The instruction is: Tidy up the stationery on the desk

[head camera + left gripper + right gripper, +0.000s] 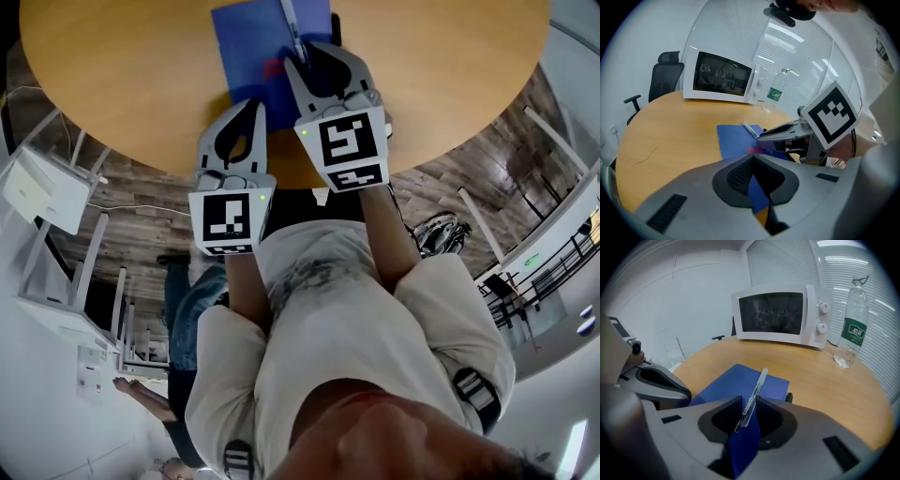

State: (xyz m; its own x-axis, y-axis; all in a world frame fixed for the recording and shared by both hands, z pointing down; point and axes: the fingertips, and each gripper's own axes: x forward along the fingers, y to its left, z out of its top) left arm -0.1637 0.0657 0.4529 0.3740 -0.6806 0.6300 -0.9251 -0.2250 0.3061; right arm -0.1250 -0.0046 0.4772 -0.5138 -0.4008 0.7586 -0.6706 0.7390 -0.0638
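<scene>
- The left gripper (255,105) is hovering nearest the person, at the near edge of the round wooden table (122,75). Its jaws are pressing tip to tip, with nothing showing between them.
- Its tips are sitting right at the near left corner of a blue notebook (248,37). Whether they are touching the cover cannot be told.
- Just beside it, to its right and reaching a little farther out, the right gripper (305,58) is clamping a pen (757,387) between its jaws.
- The pen is sticking out forward from the jaws, and its far end is pointing away from the person above the notebook cover.
- The notebook is lying flat and closed on the table, under and in front of both grippers.
- Farther across the table, a white microwave (776,315) is standing near the far edge with its door shut.
- A clear water bottle (851,329) with a green label is standing upright just to the right of the microwave.
- Beyond the table, a black office chair (663,77) is standing behind the microwave's left side.
</scene>
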